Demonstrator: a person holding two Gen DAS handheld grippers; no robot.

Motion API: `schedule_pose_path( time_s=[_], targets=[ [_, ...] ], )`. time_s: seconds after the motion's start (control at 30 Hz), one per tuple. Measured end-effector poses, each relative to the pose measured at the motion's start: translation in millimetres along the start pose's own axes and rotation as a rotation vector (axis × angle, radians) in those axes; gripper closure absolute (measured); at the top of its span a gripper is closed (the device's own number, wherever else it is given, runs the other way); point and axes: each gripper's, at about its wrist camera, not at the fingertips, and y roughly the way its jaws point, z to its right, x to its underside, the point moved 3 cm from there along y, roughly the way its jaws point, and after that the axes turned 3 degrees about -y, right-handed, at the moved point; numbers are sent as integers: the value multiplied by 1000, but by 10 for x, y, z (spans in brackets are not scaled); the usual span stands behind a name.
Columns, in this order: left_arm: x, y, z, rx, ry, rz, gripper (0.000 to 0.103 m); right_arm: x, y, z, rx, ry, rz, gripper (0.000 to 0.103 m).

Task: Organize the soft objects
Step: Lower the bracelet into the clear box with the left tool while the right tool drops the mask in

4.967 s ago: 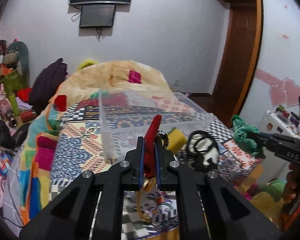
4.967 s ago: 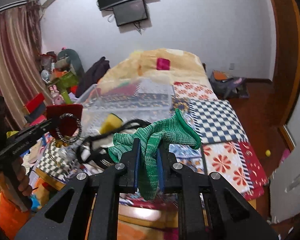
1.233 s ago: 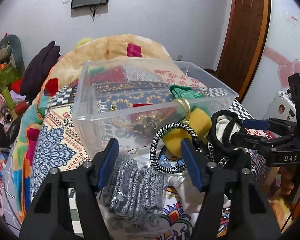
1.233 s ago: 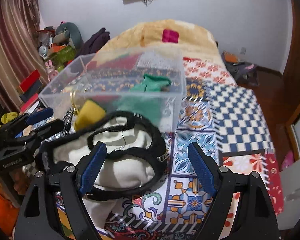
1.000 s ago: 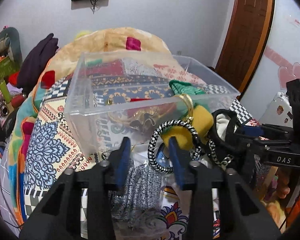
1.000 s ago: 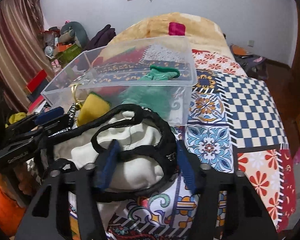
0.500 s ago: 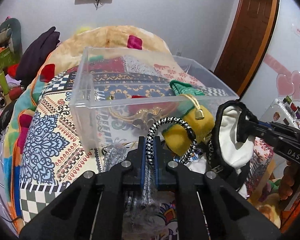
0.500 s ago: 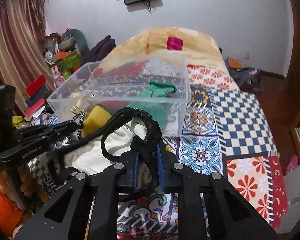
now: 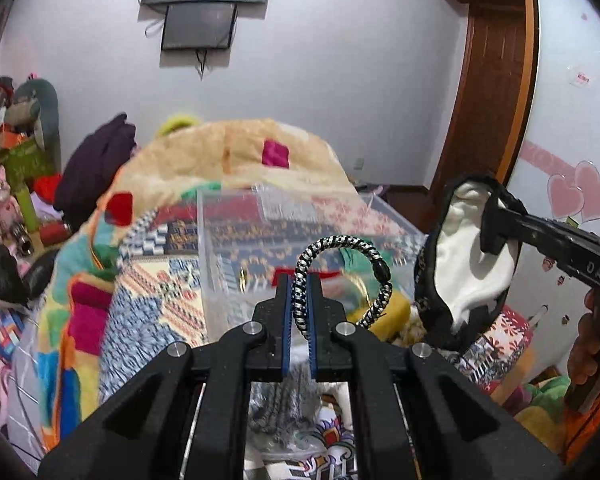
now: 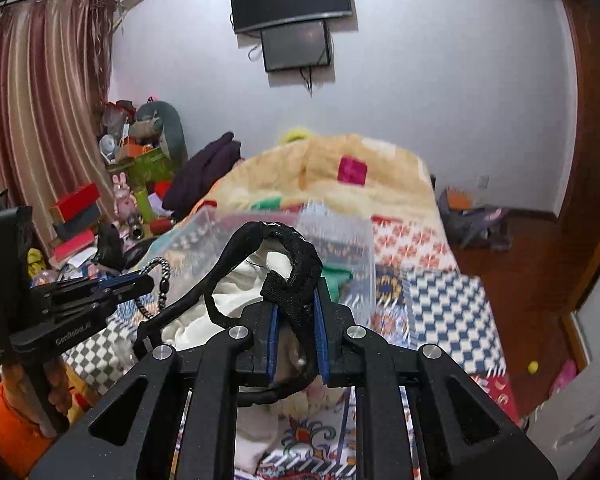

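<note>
Reading "DAS", right tongs (image 10: 296, 308) pinch the pouch (image 10: 236, 300); "GenRoboLAI" left tongs (image 9: 299, 308) clamp the cord (image 9: 340, 256).

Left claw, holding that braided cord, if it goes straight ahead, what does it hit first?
Probably the clear plastic storage box on the bed: the left claw, shut on the black-and-white braided cord loop, points at its near wall. Depth is unclear.
</note>
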Motion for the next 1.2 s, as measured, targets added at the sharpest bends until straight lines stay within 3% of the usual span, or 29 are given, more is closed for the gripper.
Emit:
schedule_pose_path(
  time_s=[0.27, 0.5, 0.77, 1.2],
  targets=[
    [-381, 61, -61, -26, -5, 51, 97, -347, 179, -82, 33, -25, 49, 89],
    [-526, 350, -216, -87, -9, 14, 97, -487, 438, -73, 95, -18, 43, 89],
    [-507, 800, -302, -117, -3, -83, 97, -393, 811, 46, 158, -17, -49, 89],
    [-324, 1237, -142, -122, 92, -204, 97, -125, 1188, 237, 150, 11, -232, 88]
  ],
)
